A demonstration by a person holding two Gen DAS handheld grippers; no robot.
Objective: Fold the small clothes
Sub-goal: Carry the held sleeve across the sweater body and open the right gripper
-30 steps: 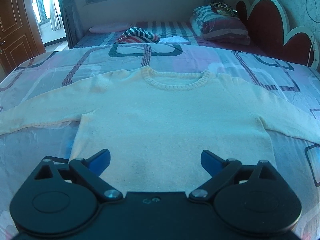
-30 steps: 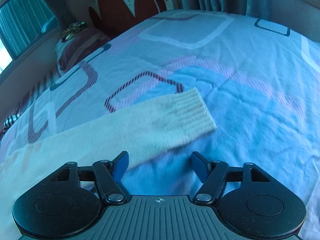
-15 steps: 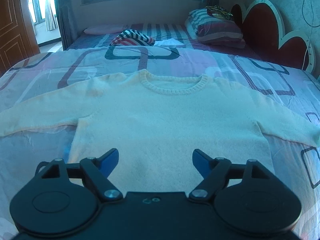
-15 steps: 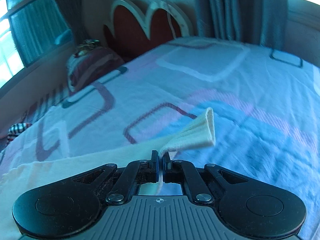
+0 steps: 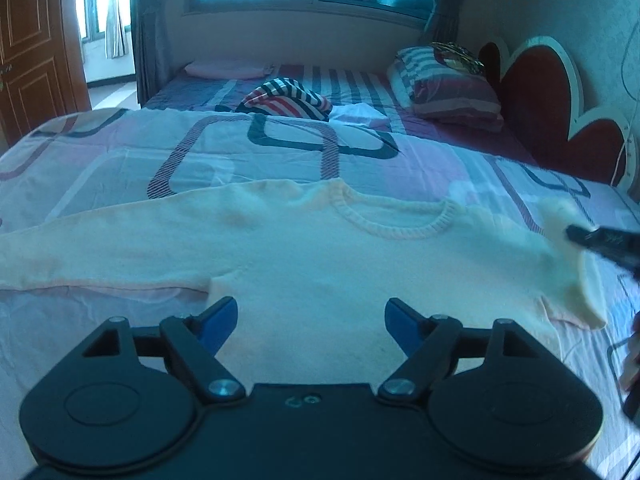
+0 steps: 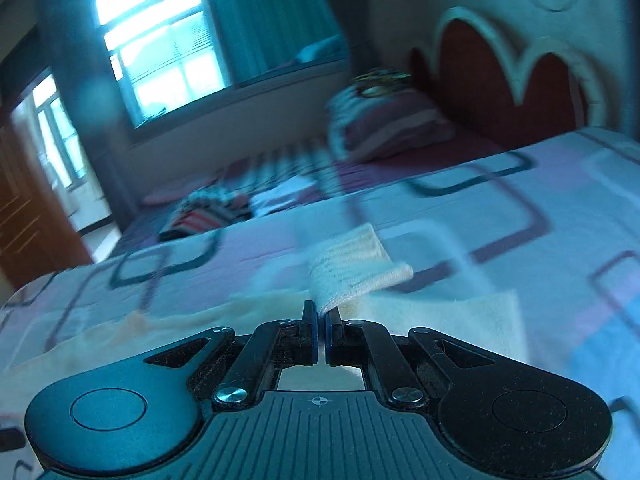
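Observation:
A cream knit sweater [image 5: 320,264] lies flat on the bed, neck away from me, its left sleeve stretched out to the left. My left gripper [image 5: 310,316] is open and empty above the sweater's lower body. My right gripper [image 6: 321,316] is shut on the ribbed cuff [image 6: 352,268] of the right sleeve and holds it lifted. In the left wrist view it shows at the right edge [image 5: 600,238], with the sleeve [image 5: 576,264] drawn in and folded toward the body.
The patterned bedspread [image 5: 120,160] covers the bed. A striped garment [image 5: 288,98] and a striped pillow [image 5: 448,88] lie at the far side, by the red heart-shaped headboard [image 5: 540,100]. A wooden door [image 5: 32,48] stands far left.
My right gripper closed on the sleeve cuff, lifted it and swung it left toward the sweater's body. My left gripper stayed open and drew back slightly.

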